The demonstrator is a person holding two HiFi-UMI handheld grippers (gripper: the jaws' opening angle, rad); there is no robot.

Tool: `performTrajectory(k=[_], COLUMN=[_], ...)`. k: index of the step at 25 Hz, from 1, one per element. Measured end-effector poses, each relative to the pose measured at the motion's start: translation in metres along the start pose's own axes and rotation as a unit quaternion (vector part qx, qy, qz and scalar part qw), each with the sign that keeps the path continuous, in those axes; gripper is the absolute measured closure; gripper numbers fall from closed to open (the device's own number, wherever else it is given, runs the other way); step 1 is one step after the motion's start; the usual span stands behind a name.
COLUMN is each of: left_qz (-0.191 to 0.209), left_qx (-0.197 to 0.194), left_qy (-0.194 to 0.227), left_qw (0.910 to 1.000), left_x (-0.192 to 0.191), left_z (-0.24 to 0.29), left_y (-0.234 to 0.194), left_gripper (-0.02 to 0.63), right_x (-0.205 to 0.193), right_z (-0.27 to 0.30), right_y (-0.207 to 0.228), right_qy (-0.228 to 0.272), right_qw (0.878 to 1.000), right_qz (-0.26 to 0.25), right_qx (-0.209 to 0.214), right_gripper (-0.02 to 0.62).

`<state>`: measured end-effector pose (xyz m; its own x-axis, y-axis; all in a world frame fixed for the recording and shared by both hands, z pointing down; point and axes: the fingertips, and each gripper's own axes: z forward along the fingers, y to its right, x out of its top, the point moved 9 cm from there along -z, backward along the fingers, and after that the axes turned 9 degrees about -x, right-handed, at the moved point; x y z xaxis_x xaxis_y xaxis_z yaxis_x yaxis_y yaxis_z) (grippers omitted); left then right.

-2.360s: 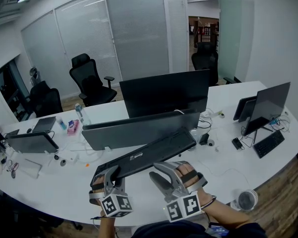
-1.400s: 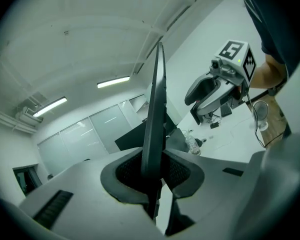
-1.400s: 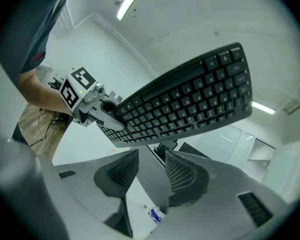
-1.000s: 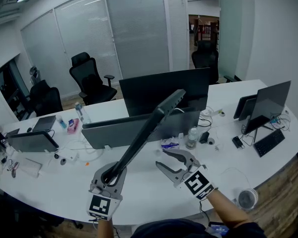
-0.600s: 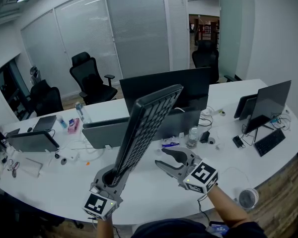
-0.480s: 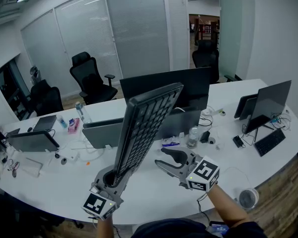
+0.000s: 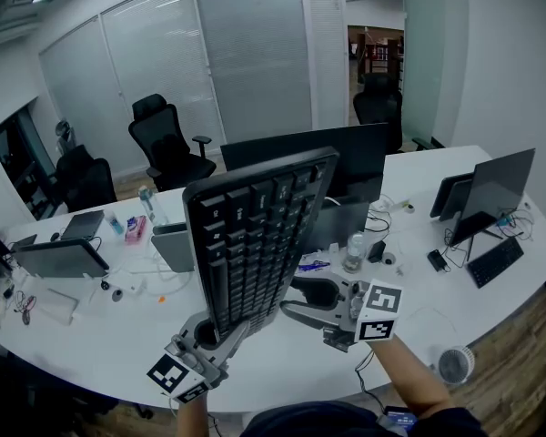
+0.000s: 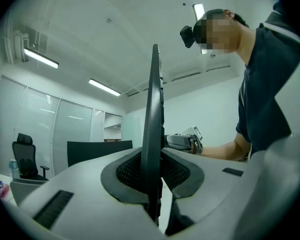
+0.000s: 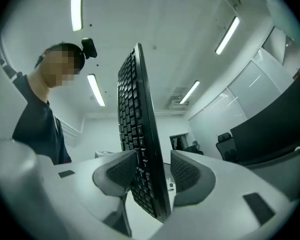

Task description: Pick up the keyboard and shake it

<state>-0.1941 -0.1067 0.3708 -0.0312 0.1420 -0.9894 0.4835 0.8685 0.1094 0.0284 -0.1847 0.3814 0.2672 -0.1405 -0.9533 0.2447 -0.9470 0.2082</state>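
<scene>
Over a curved white desk (image 7: 91, 335), the left gripper (image 7: 222, 332) is clamping an upright black rectangular keyboard (image 7: 255, 235); the right gripper's (image 7: 291, 300) jaws are just opening wide around it.

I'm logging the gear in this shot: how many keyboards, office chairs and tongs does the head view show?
Keyboards: 2, the held keyboard and the desk keyboard.
Office chairs: 3.
Tongs: 2, left tongs shut on the held keyboard, right tongs just opened wider, that keyboard between the jaws.
Total: 7.
</scene>
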Motion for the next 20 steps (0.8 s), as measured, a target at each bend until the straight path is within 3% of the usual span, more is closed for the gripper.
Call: performTrajectory(k=[13,20], left_qz=[-0.054,-0.059], left_qx=[-0.075,-0.084], left_qy=[0.040,0.037], left_qw=[0.9949,0.9940], left_x=[-0.007,-0.006], left_z=[0.013,0.012], left_y=[0.012,0.011], left_gripper=[0.514,0.515], right_x=[-0.001,-0.002], right_z=[0.007,0.009], right_y=[-0.014,-0.013], right_qy=[0.011,0.003], right_qw=[0.994,0.994], right_qz=[0.037,0.031], right_qx=[0.104,0.105], right_gripper=[0.397,0.404])
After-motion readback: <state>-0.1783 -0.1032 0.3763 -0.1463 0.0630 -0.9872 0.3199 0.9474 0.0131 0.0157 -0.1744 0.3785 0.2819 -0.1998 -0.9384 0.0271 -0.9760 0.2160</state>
